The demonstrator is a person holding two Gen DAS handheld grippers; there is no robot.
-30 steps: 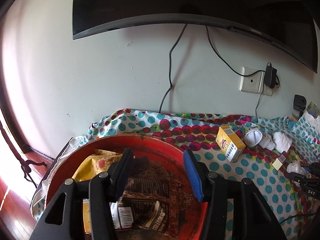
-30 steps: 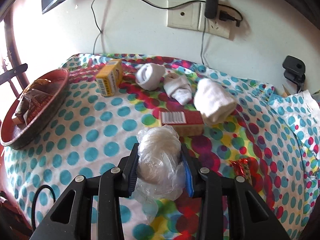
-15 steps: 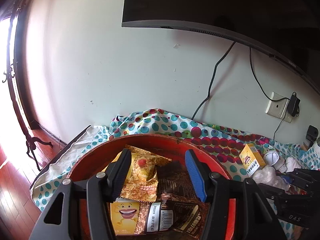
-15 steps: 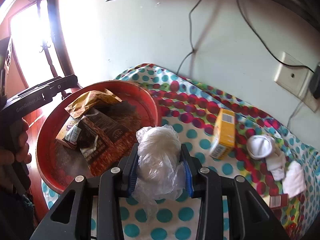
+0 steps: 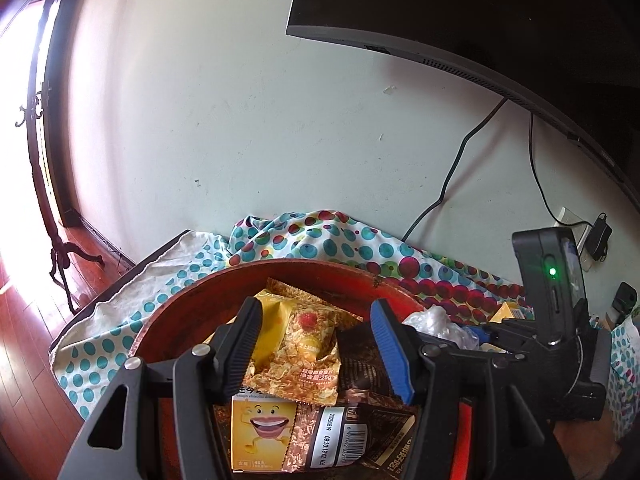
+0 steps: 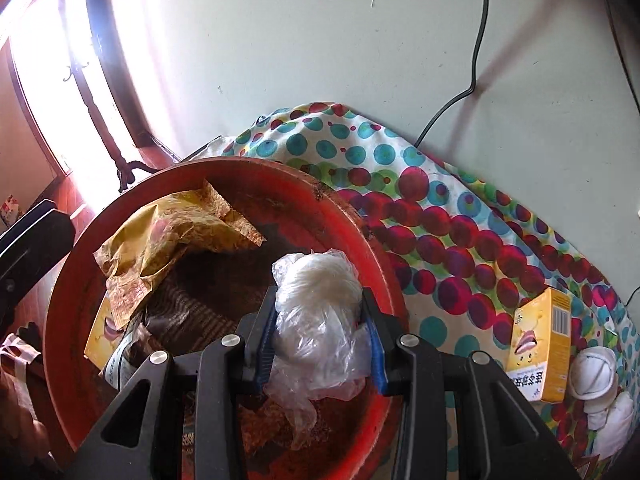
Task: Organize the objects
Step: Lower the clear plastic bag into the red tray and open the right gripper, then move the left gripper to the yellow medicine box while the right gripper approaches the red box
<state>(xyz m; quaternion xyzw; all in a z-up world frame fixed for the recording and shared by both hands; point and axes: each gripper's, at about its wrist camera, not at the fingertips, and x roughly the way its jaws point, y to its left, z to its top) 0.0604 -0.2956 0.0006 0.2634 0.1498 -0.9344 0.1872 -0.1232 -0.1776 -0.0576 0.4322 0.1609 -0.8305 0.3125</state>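
1. R gripper (image 6: 320, 336): jaws clenched on clear plastic bag (image 6: 320, 304) w/ pale whitish contents; loose film hangs below the pads.
2. Bag position: held above red tray (image 6: 356, 208), over its right-hand part, near the rim. Contact w/ tray contents: cannot tell.
3. L gripper (image 5: 316, 344): jaws released, spread wide, nothing gripped; they have just been opening, w/ nothing between the pads. Hovers over the tray's near part.
4. Tray contents: yellow snack packet (image 5: 296, 340) on top, dark brown wrappers (image 5: 360, 428) beneath, yellow smiley-print box (image 5: 260, 432) at near edge.
5. Tray sits at the left end of the polka-dot cloth (image 6: 440, 216), close to the wall-side edge.
6. Outside tray, on cloth to its right: yellow carton (image 6: 540, 340), upright; white rolled socks (image 6: 596, 376) just beside it.
7. R gripper also visible in left wrist view at right edge, bag in jaws.
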